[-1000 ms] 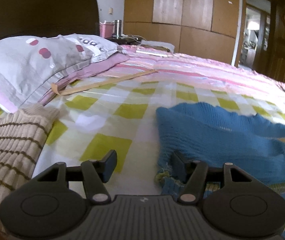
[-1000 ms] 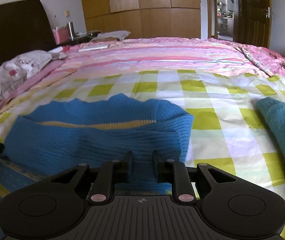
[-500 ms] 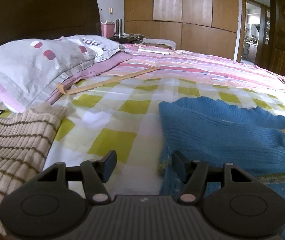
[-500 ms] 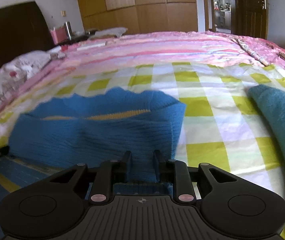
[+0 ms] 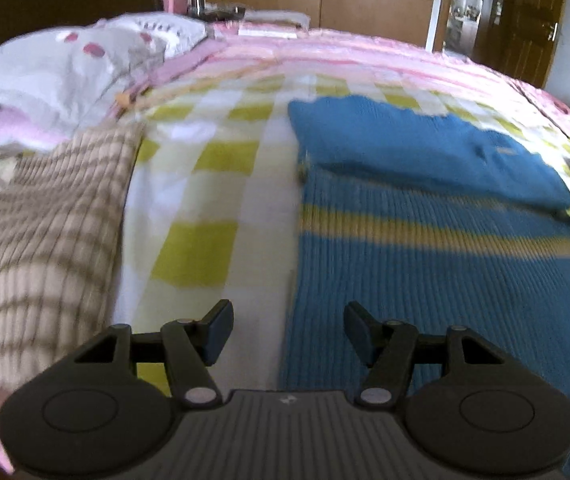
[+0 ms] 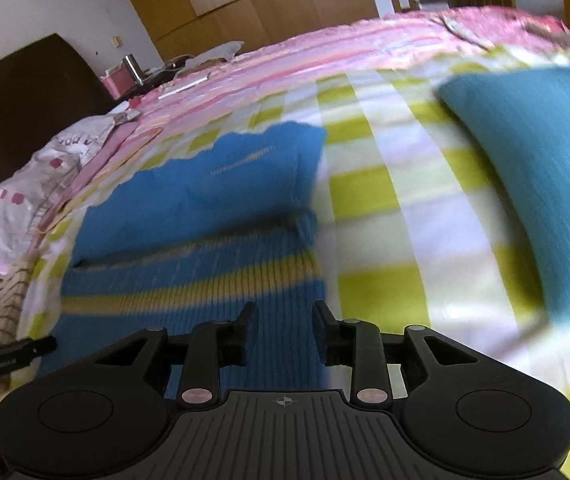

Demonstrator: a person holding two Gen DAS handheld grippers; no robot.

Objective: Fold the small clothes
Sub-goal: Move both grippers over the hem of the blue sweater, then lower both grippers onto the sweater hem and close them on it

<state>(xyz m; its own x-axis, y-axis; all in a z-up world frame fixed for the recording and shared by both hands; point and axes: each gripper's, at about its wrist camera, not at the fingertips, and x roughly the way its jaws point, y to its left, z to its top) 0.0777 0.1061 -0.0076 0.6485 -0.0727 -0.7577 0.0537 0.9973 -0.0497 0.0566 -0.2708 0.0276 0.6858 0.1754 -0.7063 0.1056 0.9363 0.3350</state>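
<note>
A blue knit sweater (image 5: 425, 240) with a yellow stripe lies on the checked bedsheet (image 5: 205, 184), its top part folded down over the body. My left gripper (image 5: 287, 320) hovers open over the sweater's left edge, with nothing between its fingers. In the right wrist view the same sweater (image 6: 205, 208) fills the lower left. My right gripper (image 6: 283, 316) hangs above the sweater's right edge, its jaws opening a little and not pressing on any cloth.
A beige striped sweater (image 5: 37, 220) lies to the left, under a white pillow (image 5: 65, 64). A teal garment (image 6: 537, 152) lies on the right. A pink quilt (image 6: 365, 48) covers the far half of the bed, with wooden wardrobes behind it.
Both grippers have drawn back toward the near side, so the sweater's striped lower body now shows. The right view has tilted and the right jaws stand wider apart.
</note>
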